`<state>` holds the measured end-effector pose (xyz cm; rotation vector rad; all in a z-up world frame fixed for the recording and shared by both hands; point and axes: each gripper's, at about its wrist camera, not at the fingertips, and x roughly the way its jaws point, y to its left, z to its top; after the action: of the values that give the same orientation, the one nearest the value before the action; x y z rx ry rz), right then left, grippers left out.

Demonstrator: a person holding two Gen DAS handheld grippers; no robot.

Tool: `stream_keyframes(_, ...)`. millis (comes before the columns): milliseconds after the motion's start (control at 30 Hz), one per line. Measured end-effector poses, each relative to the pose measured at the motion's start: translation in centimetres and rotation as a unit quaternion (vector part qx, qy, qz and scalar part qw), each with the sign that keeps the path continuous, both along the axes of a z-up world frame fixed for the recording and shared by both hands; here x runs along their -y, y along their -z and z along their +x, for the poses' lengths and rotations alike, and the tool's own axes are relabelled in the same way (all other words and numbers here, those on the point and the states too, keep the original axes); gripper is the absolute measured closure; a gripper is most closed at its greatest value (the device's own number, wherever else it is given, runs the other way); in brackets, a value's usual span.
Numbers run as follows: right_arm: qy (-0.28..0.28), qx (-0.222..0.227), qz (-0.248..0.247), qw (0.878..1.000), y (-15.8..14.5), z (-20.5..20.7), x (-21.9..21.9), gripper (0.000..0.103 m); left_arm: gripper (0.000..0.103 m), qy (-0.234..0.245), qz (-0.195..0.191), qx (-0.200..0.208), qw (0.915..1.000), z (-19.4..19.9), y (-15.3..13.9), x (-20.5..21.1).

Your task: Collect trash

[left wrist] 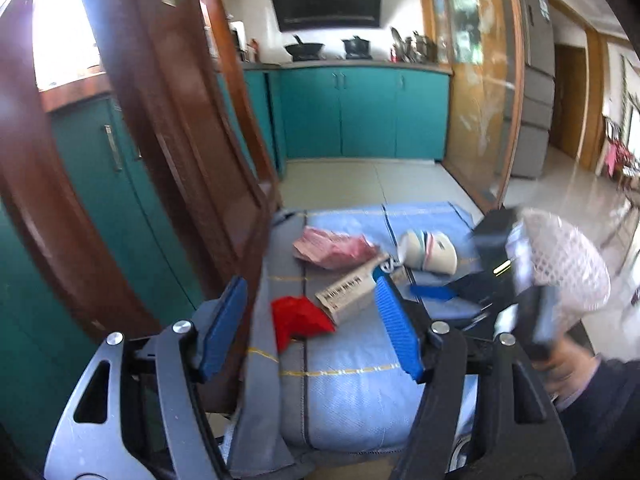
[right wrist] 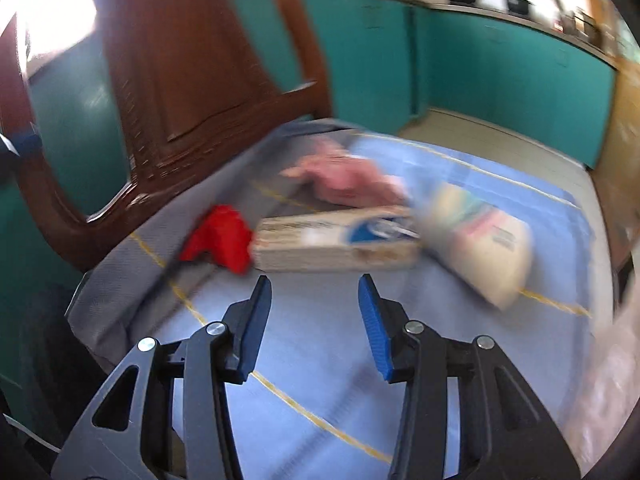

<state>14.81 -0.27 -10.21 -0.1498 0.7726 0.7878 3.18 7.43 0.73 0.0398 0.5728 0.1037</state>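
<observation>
While both the left gripper (left wrist: 310, 300) and right gripper (right wrist: 316, 300) gape empty, a cardboard box (right wrist: 336, 240) lies at twelve o'clock, touching red scrap (right wrist: 218, 238).

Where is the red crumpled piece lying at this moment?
The red crumpled piece lies on the blue cushion near its left edge, touching the left end of the long cardboard box, beside the wooden chair frame.

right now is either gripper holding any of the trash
No. The left gripper and the right gripper are both open, with nothing between their blue fingers.
</observation>
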Motion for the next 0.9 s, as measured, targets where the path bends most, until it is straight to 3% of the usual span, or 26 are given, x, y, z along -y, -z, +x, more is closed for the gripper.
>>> stream_keyframes(300,-0.073,0.045,-0.071,0.994,2.0,-0.9,-8.8,0.060,0.035,-0.037,-0.024,0.047,0.9979,-1.7,-3.2,-2.9)
stream_keyframes(367,-0.081,0.041,-0.094,0.991,2.9,-0.9,-9.7,0.074,0.035,-0.036,-0.022,0.045,0.9981,-1.6,-3.1,-2.9)
stream_keyframes(467,-0.094,0.038,-0.097,0.990,3.1,-1.2,-10.0,0.085,0.035,-0.034,-0.024,0.038,0.9984,-0.8,-2.7,-2.8)
stream_keyframes(633,-0.077,0.019,-0.091,0.993,2.5,-1.8,-6.6,0.086,0.035,-0.029,-0.035,0.032,0.9984,0.3,-1.8,-2.7)
stream_keyframes(733,-0.051,0.022,-0.095,0.994,1.2,-2.9,-2.2,0.086,0.035,-0.015,-0.036,0.017,0.9991,1.6,-0.9,-2.2)
stream_keyframes(833,-0.017,0.032,-0.112,0.993,0.4,-3.9,2.3,0.086,0.035,0.011,-0.030,-0.014,0.9994,4.6,1.2,-0.8)
stream_keyframes(900,0.022,0.034,-0.121,0.992,0.1,-3.9,5.9,0.086,0.031,0.044,-0.023,-0.056,0.9972,7.7,3.6,0.5)
